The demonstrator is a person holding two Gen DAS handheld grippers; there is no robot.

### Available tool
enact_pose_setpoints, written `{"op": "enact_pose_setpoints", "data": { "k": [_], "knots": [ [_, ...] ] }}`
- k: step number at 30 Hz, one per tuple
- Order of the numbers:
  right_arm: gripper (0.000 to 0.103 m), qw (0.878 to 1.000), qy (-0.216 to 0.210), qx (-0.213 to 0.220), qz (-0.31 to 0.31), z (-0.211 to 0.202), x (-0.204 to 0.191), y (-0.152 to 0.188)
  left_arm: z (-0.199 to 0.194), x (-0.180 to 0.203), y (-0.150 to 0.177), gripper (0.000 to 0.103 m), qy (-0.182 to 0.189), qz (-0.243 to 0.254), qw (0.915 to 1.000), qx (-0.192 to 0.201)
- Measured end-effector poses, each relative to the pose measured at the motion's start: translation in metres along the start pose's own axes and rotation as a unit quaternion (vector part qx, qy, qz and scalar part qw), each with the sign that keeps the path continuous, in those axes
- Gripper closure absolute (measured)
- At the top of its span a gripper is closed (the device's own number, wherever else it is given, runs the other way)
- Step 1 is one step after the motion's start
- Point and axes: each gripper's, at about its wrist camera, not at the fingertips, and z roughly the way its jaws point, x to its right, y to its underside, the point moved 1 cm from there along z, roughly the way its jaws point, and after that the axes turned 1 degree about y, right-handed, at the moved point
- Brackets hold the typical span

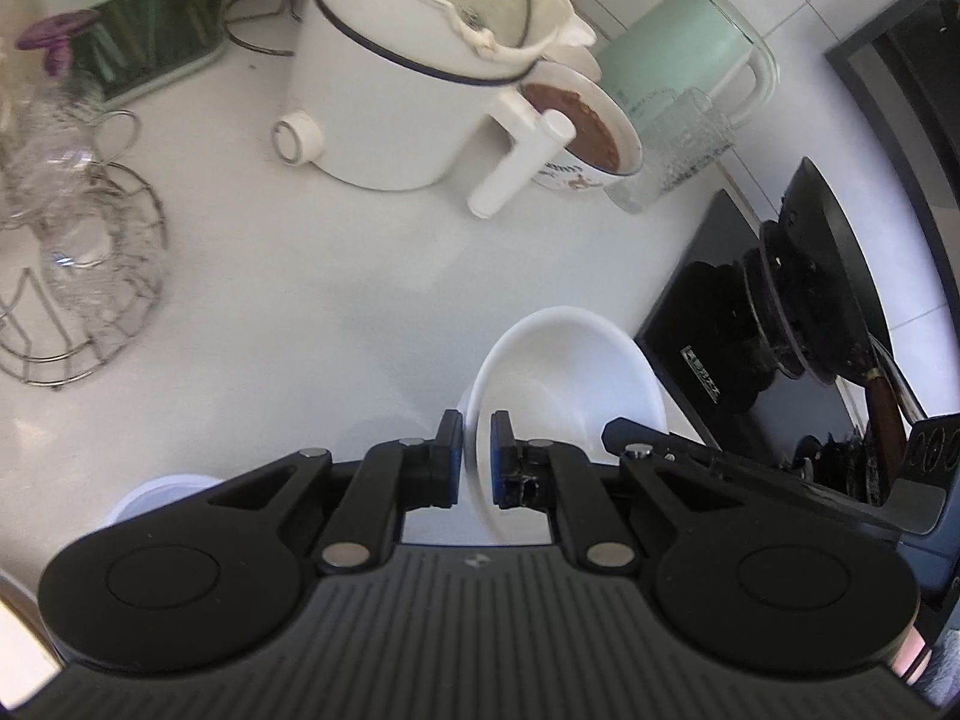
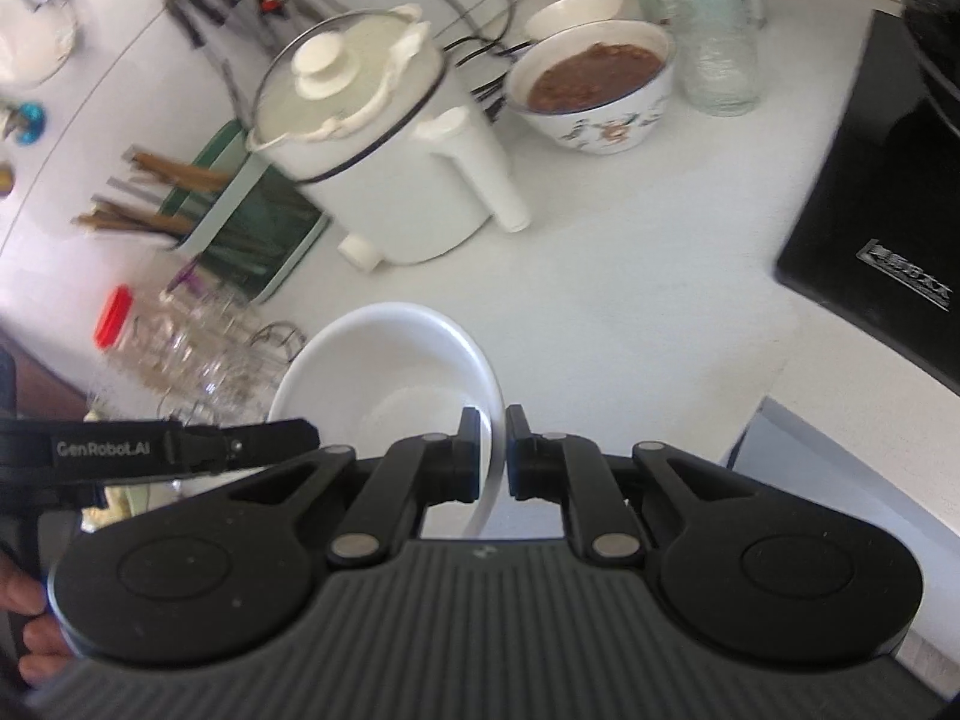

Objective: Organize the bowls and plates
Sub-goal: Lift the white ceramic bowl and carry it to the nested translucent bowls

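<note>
My left gripper (image 1: 477, 450) is shut on the left rim of a white bowl (image 1: 570, 372), held tilted above the white counter (image 1: 336, 276). My right gripper (image 2: 493, 450) is shut on the right rim of the same white bowl (image 2: 390, 366). The tip of the right gripper shows at the bowl's far rim in the left wrist view (image 1: 648, 444); the left gripper's black body shows in the right wrist view (image 2: 180, 450). Another white round dish (image 1: 156, 495) peeks out below my left gripper, mostly hidden.
A white electric pot (image 1: 414, 72) with a lid, a patterned bowl of brown food (image 1: 591, 132), a green kettle (image 1: 678, 54), a glass tumbler (image 1: 672, 150), a utensil holder (image 1: 138, 24) and a wire rack of glasses (image 1: 78, 252) stand behind. A black stove (image 1: 750, 324) is at right.
</note>
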Motion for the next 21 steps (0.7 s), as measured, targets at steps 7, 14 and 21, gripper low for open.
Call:
{"op": "enact_pose_setpoints", "data": {
  "k": [7,14,21],
  "knots": [
    [0.091,0.999,-0.018,-0.012,-0.027,0.005,-0.02,0.004,-0.025,-0.02,0.017,0.094,-0.008,-0.041,0.9986,0.033],
    [0.09,0.996,-0.042,-0.03,-0.076,0.014,-0.047,0.007,-0.043,-0.044,0.038,0.094,-0.031,-0.086,0.9942,0.057],
    [0.09,0.99,-0.062,-0.058,-0.116,0.031,-0.072,0.009,-0.059,-0.07,0.059,0.094,-0.048,-0.135,0.9864,0.079]
  ]
}}
